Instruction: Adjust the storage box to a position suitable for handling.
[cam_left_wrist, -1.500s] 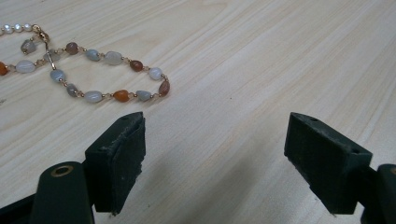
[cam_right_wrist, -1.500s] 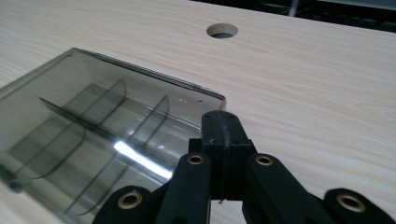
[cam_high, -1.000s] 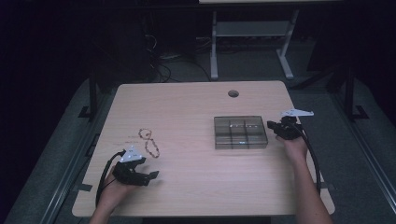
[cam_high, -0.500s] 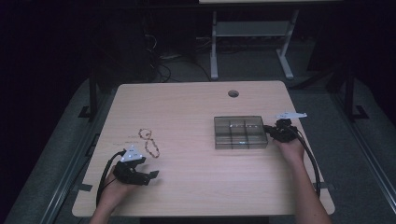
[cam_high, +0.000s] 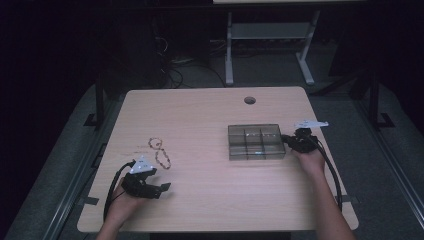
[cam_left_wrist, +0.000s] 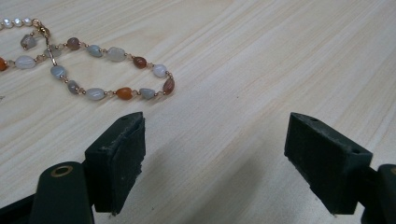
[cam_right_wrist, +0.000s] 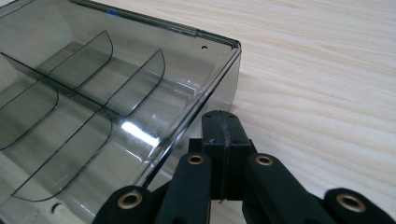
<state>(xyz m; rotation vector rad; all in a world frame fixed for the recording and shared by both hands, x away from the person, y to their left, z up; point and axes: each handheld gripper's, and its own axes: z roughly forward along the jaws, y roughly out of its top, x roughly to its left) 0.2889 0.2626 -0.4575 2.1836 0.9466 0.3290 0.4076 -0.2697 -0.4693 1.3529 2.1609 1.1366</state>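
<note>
Nearest you, your left gripper (cam_high: 159, 189) rests low on the bench (cam_high: 210, 200), jaws spread wide with only bare wood between them. Just past its tips lies the necklace (cam_left_wrist: 100, 70), a loose loop of small coloured beads on a thin gold chain, flat on the wood and untouched. Expect it to be light, limp and slippery: it'll sag and slide whichever way you lift it, and the fine links by the clasp (cam_left_wrist: 45, 35) look delicate. Best bet is to pinch across the near curve of beads, where the strand is thickest, and come down flat so the pads trap a bead rather than skate off the chain.

Further out on your right, the right gripper (cam_right_wrist: 223, 140) has its jaws pressed together, nothing visibly between them, tips right at the outer wall of the tray (cam_high: 256, 155). I can't tell whether they touch it. That smoky clear plastic tray is stiff, light and slick on the wood, likely to skid under a nudge. Its compartments look empty.
</note>
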